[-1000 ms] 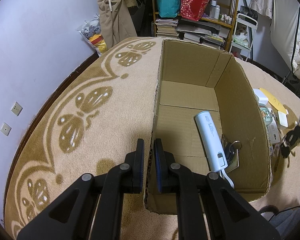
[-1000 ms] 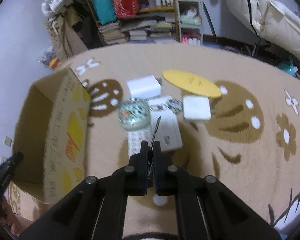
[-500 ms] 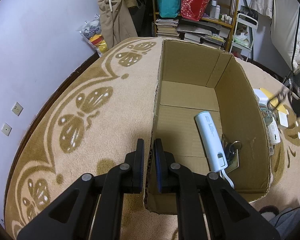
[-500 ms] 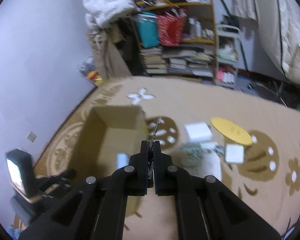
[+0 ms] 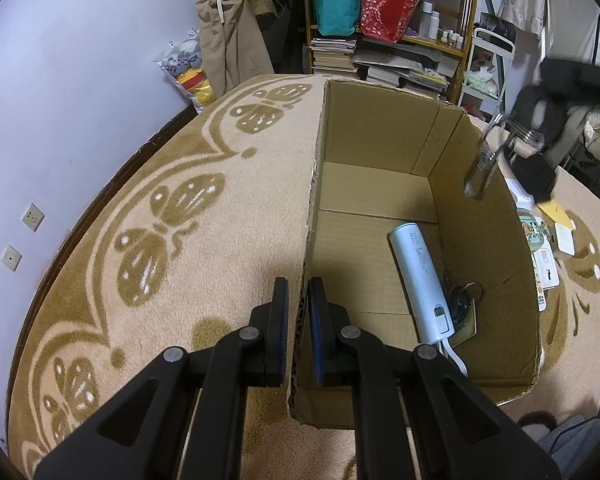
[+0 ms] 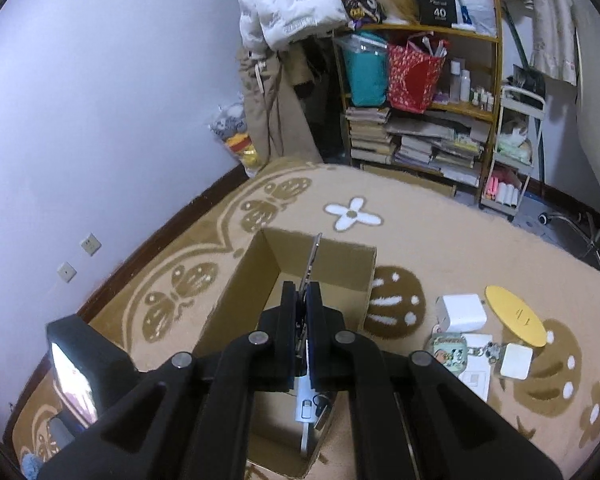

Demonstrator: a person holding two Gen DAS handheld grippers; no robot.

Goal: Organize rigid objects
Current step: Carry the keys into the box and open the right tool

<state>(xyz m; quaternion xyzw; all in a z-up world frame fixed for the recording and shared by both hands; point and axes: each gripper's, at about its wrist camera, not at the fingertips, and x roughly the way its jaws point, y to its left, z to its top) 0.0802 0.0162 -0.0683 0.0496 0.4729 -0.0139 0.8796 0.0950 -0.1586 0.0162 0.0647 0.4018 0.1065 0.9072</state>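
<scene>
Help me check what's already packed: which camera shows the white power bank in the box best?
The left wrist view: the power bank lies fully visible on the cardboard box floor. In the right wrist view, the right claw hides most of it.

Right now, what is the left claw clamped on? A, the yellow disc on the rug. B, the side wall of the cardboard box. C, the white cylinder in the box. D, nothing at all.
B: the left claw straddles the cardboard box wall, one finger outside and one inside, pinching the near edge.
</scene>
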